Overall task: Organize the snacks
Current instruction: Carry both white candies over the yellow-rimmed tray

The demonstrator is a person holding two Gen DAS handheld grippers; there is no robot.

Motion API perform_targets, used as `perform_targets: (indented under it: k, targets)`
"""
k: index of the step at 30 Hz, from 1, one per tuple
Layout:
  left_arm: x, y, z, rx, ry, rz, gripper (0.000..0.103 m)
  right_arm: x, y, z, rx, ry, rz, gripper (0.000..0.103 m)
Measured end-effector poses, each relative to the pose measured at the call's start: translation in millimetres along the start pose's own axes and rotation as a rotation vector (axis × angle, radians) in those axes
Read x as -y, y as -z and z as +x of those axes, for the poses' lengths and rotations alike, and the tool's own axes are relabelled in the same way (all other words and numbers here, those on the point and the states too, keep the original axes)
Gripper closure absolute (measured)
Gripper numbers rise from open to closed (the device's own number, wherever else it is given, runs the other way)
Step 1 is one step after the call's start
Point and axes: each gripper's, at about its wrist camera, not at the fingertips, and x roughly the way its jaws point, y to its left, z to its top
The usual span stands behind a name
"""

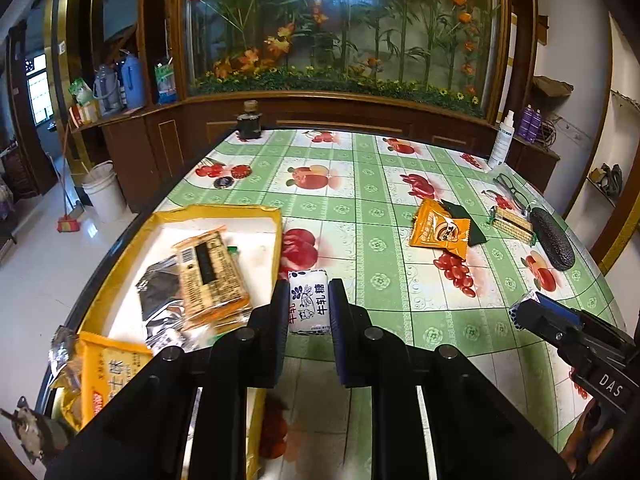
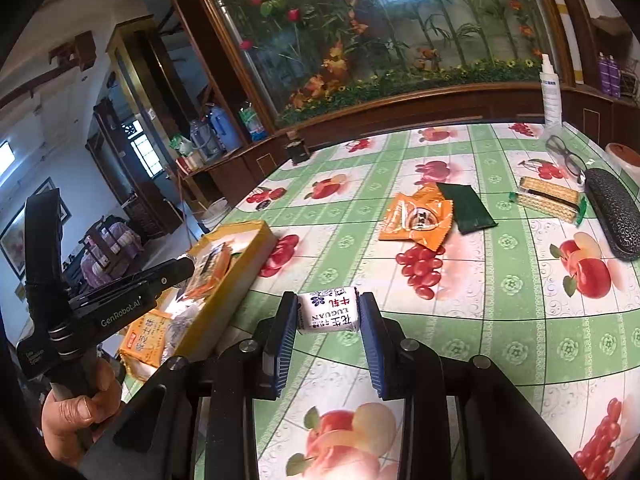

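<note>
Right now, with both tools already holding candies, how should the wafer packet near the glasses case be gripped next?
Grip the wafer packet across its short width at mid-length, coming from above. It lies flat on the tablecloth, long and narrow. One end sits close to the glasses case, so the middle probably leaves the fingers more room.

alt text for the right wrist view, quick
The right tool grips a white candy above a green fruit-print tablecloth. To its left, the left tool reaches over a yellow box of snacks; orange packets lie farther back.
</note>
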Motion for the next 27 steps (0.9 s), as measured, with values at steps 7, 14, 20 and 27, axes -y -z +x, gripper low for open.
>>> perform_targets:
  k: [7,14,20,27]
  targets:
    - [-18,14,-13,0.016,-0.014,-0.036,0.086,-19,11,-3,0.003,-0.040,-0.022,0.071]
    - [-36,24,-14,0.003,-0.019,-0.074,0.086,-41,17,2,-0.015,-0.069,-0.048,0.071]
    - [-47,31,-18,0.000,-0.026,-0.090,0.086,-65,16,14,-0.030,-0.097,-0.088,0.071]
    - [-76,40,-18,-0.005,-0.055,-0.136,0.086,-98,14,34,-0.050,-0.135,-0.146,0.071]
